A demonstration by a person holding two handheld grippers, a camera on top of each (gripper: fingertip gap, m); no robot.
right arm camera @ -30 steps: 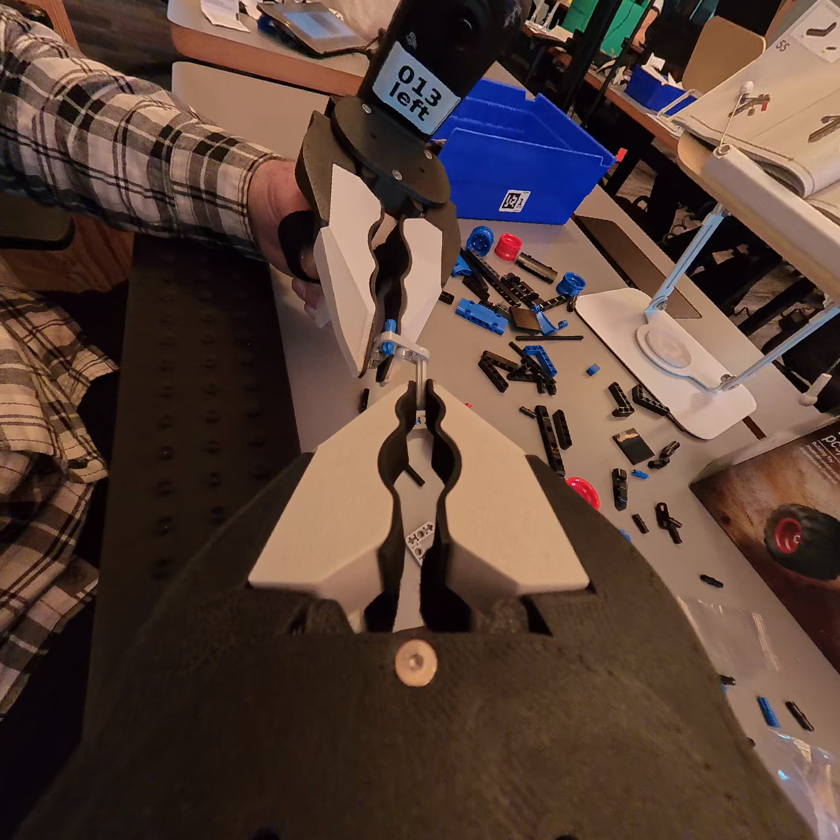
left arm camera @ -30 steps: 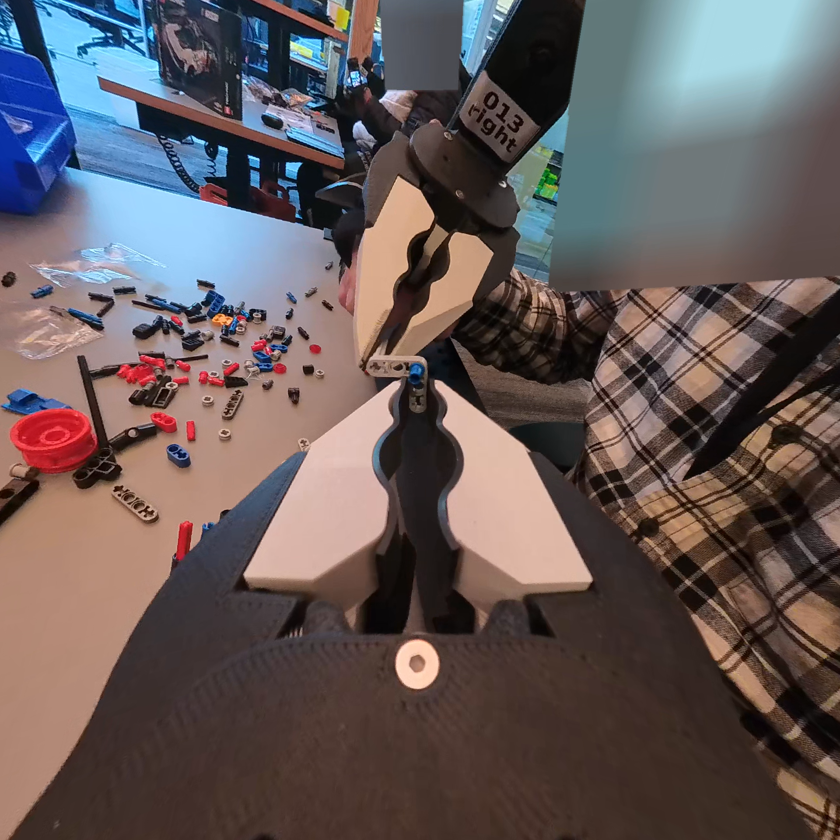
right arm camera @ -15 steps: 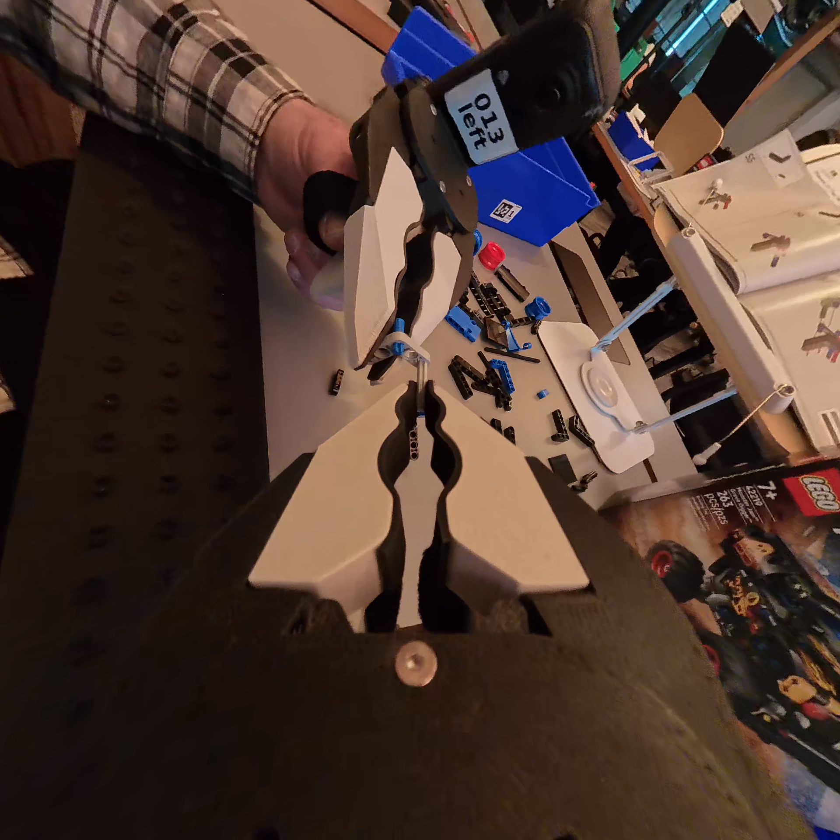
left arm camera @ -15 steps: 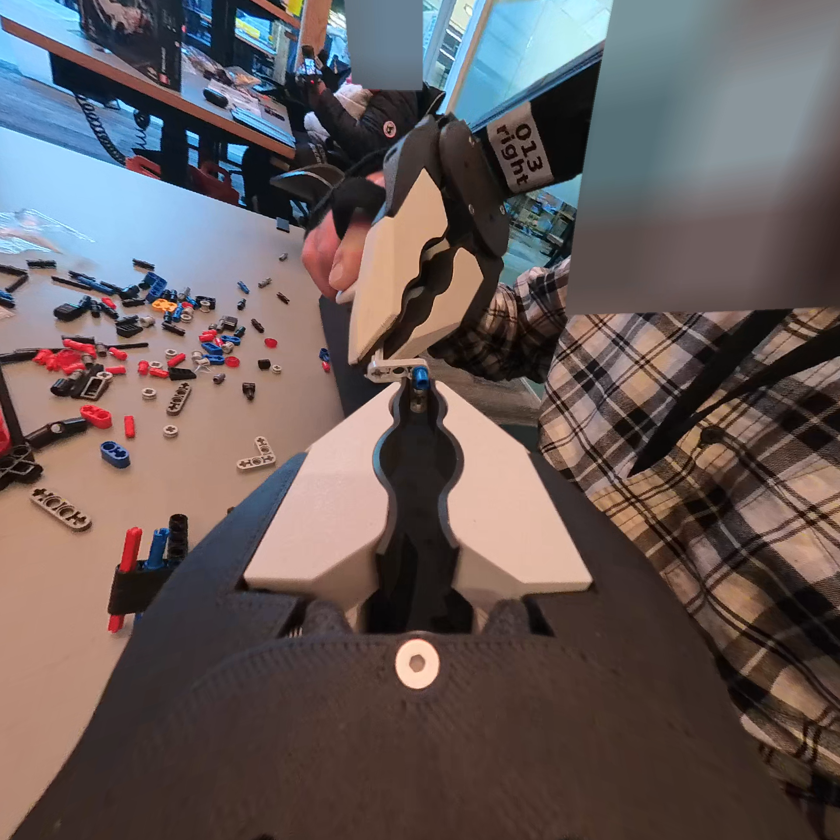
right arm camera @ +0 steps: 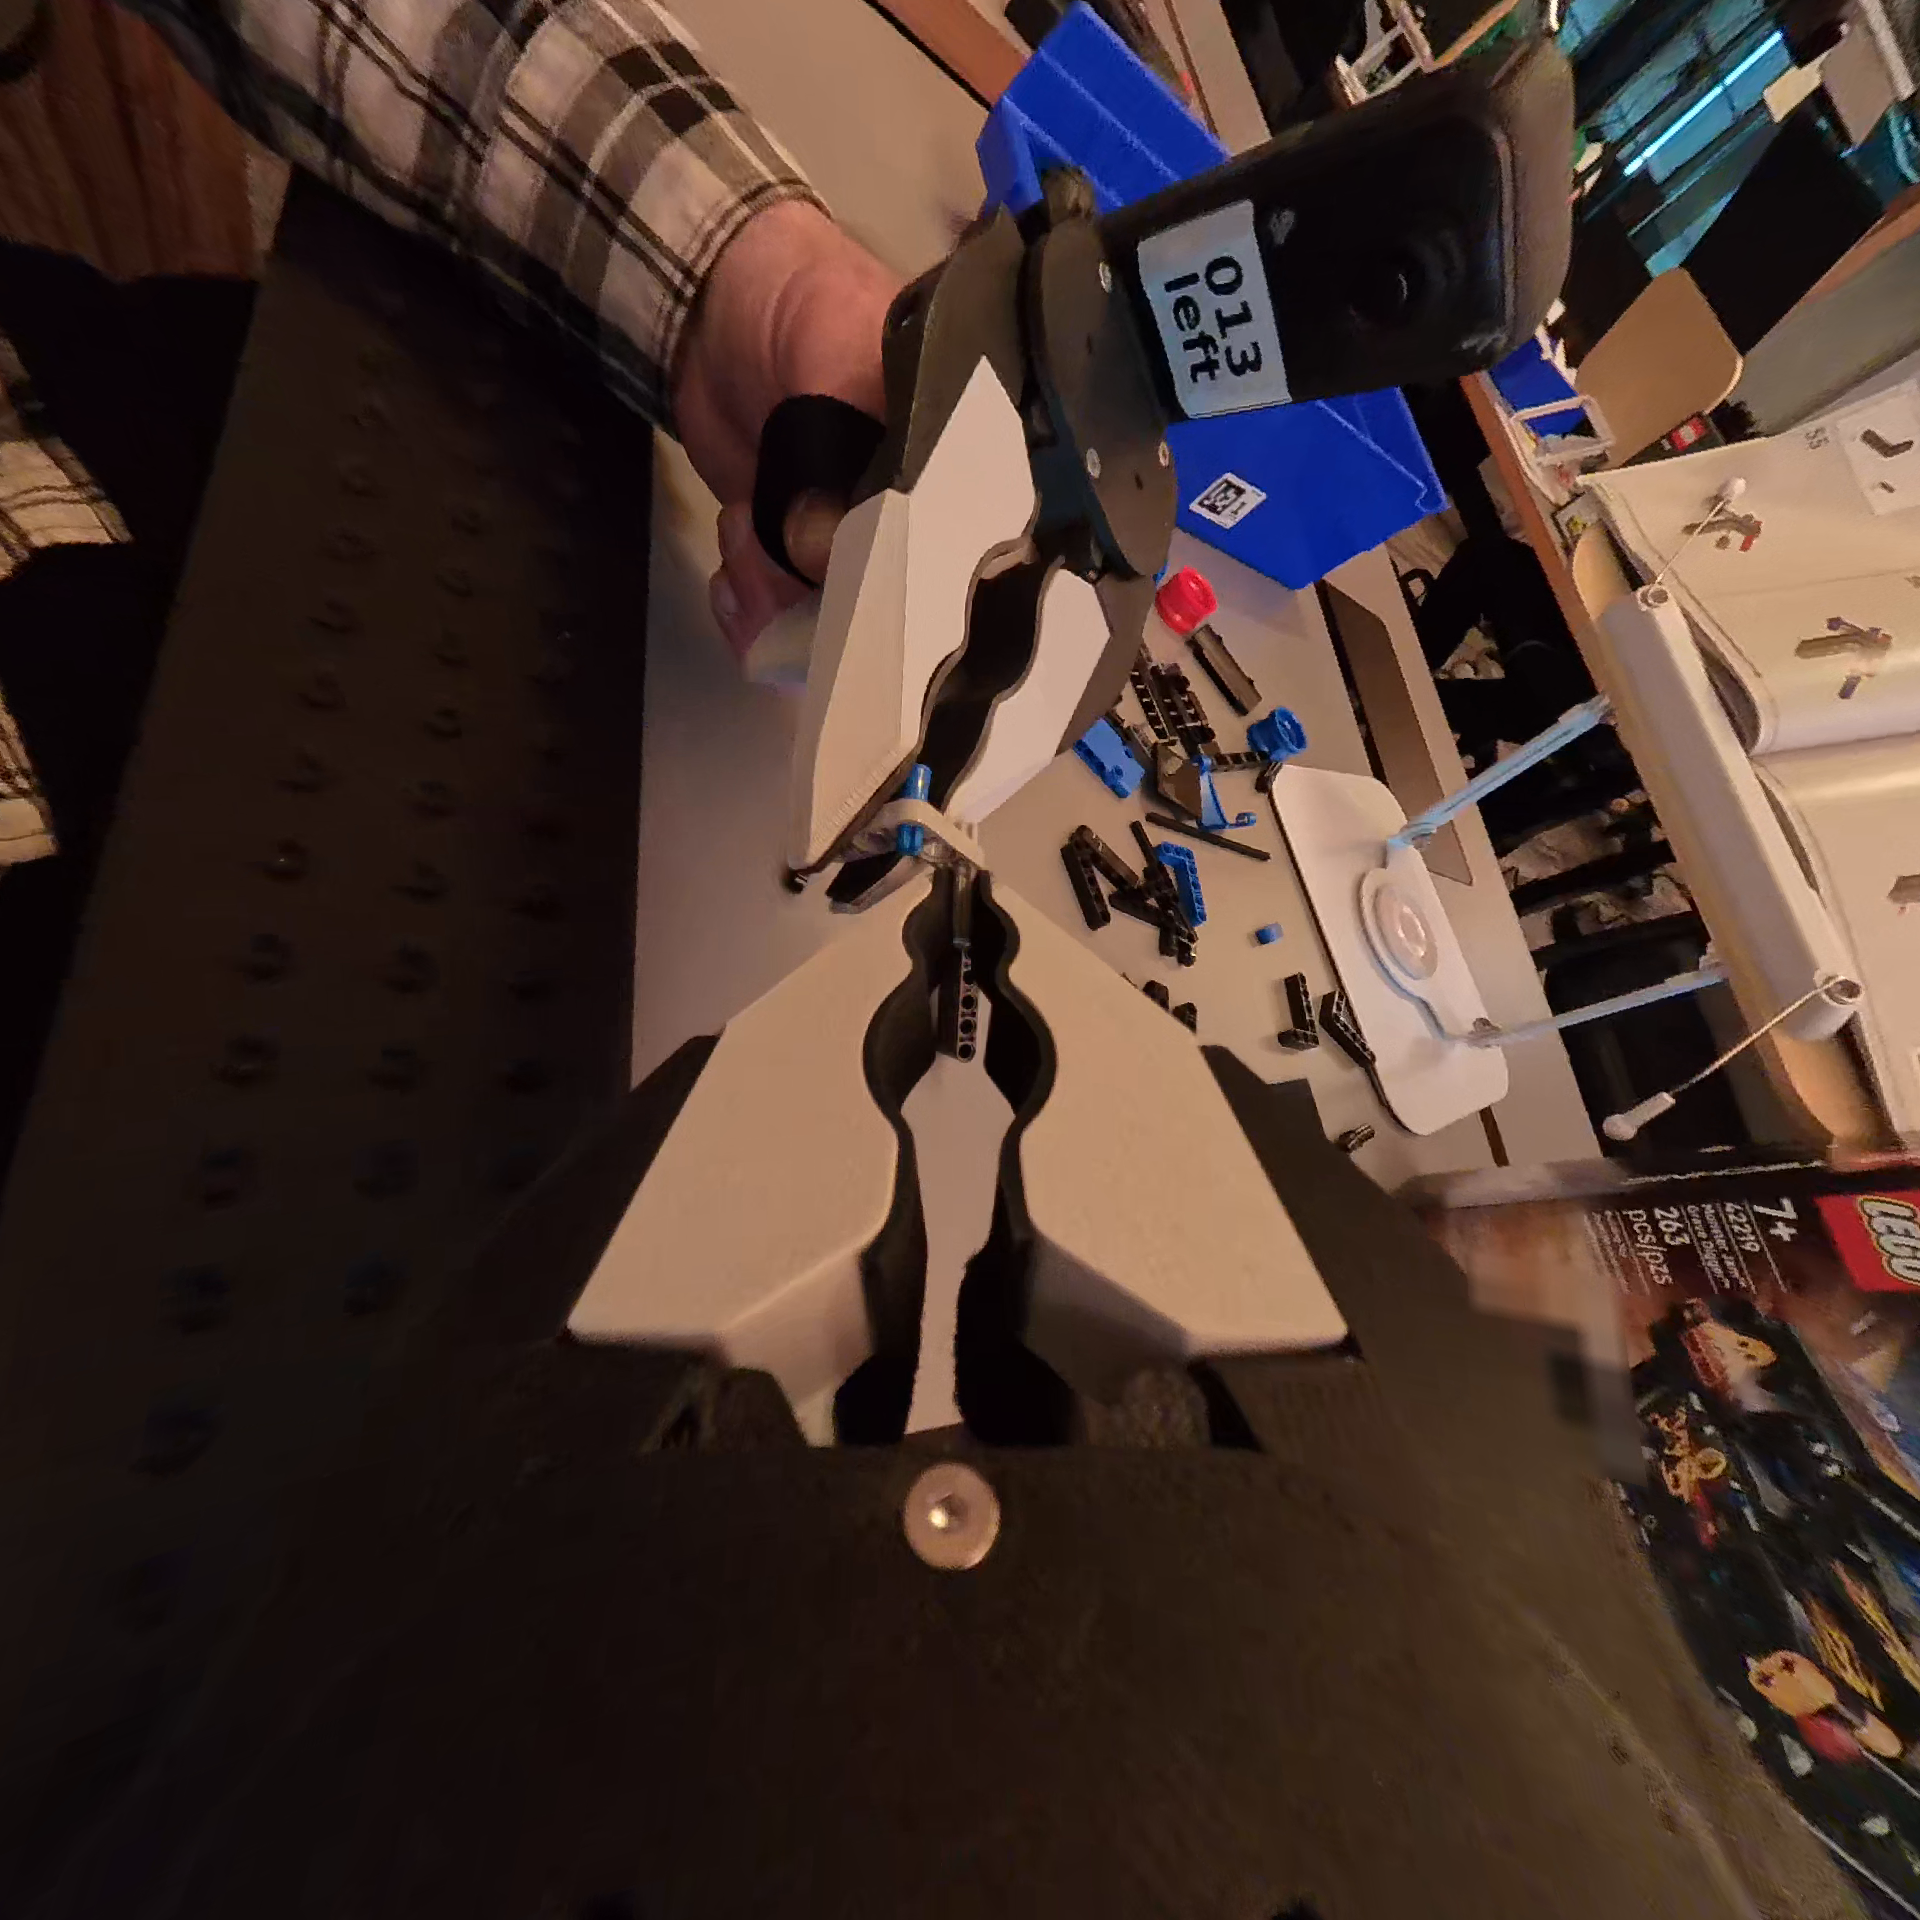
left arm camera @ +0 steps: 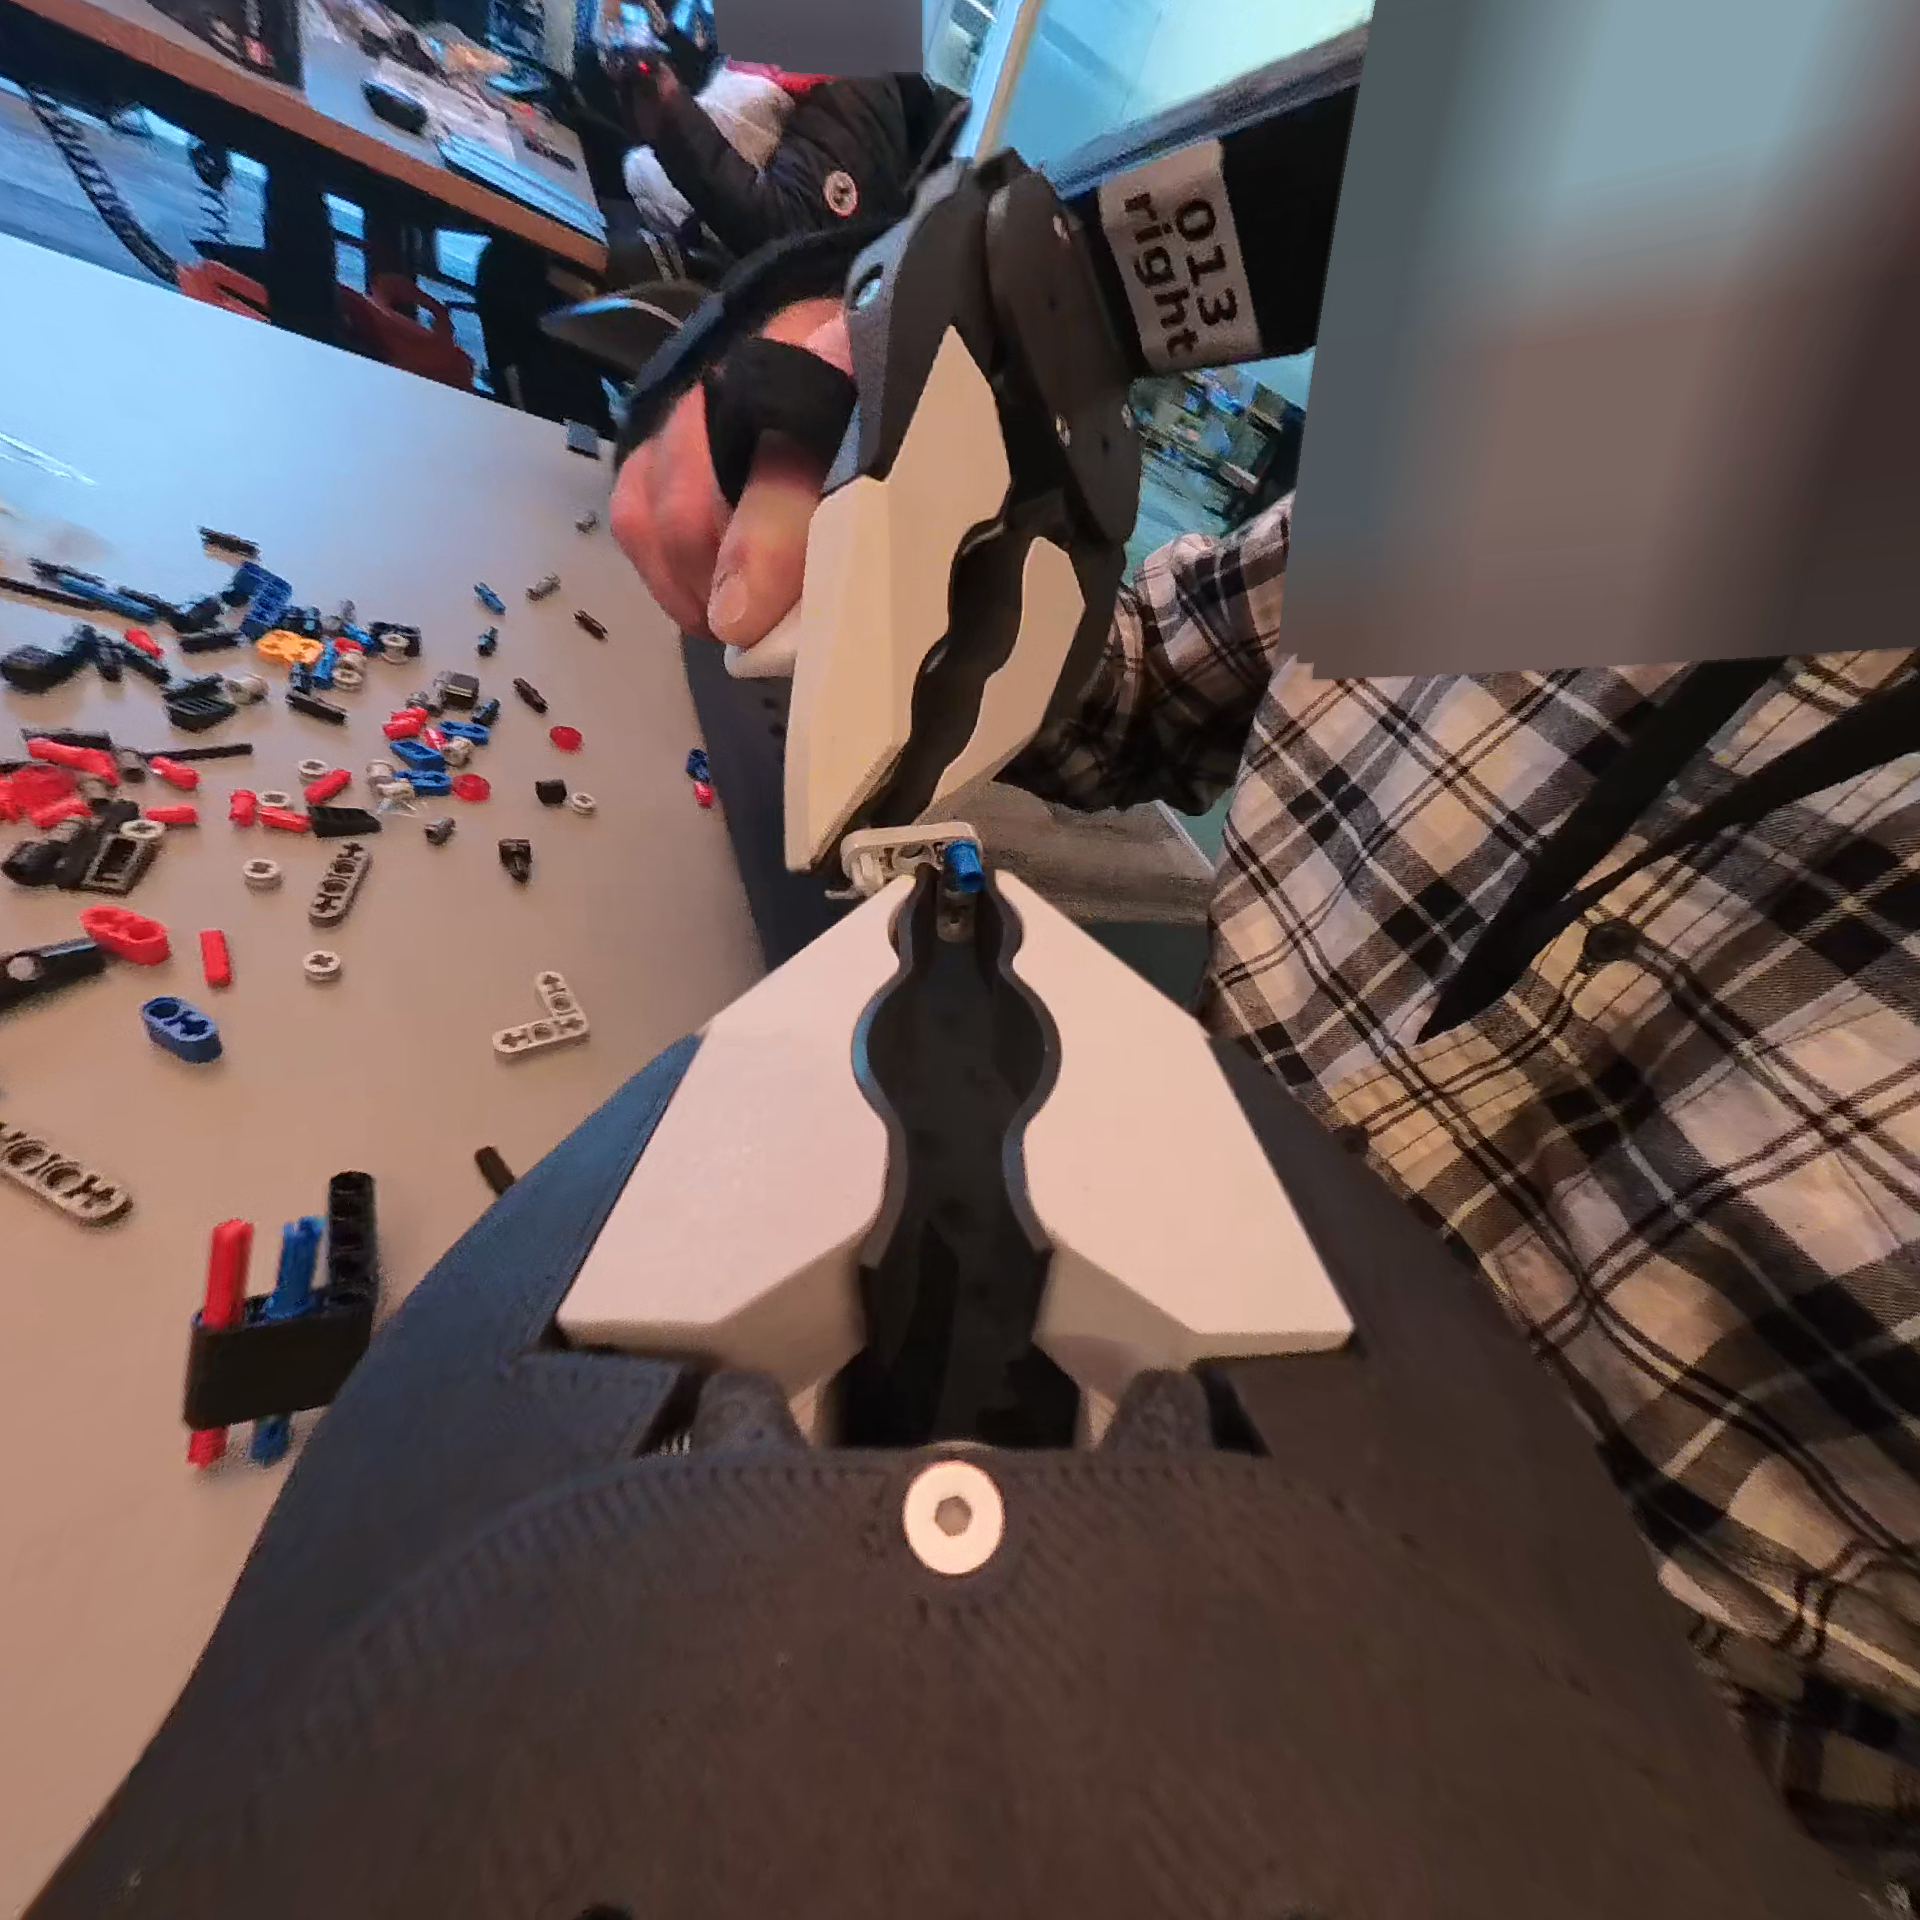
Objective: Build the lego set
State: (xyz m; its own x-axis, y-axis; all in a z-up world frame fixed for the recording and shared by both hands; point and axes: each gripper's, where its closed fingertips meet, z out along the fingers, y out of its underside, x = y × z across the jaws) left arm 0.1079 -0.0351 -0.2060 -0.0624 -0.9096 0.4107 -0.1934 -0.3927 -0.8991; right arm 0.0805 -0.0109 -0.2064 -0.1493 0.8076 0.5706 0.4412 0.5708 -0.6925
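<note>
In the left wrist view my left gripper [left arm camera: 951, 899] is shut on a small dark grey piece [left arm camera: 954, 916] with a blue pin [left arm camera: 962, 860] at its top. My right gripper [left arm camera: 868, 831] comes down from above, shut on a light grey beam [left arm camera: 904, 844]. The beam's end sits on the blue pin, tip to tip, in the air beside the table edge. In the right wrist view my right gripper [right arm camera: 961, 891] grips the light grey beam [right arm camera: 940, 826] edge-on. The left gripper [right arm camera: 868, 831] leans in from above with the blue pin [right arm camera: 914, 802].
Loose red, blue, black and grey pieces [left arm camera: 312, 790] are scattered on the table [left arm camera: 416, 1091], with a black block holding red and blue axles [left arm camera: 281, 1320]. A blue bin [right arm camera: 1299, 468], a white stand [right arm camera: 1392, 935], the set box [right arm camera: 1766, 1455] and an open booklet [right arm camera: 1818, 582] lie to the right. A plaid-shirted person [left arm camera: 1558, 1143] is close. The grippers are tip to tip, or close to it.
Both grippers have rolled and tilted together, so each appears leaning sideways in the other's view. The beam and the pin stay joined at the tips, both still gripped.
</note>
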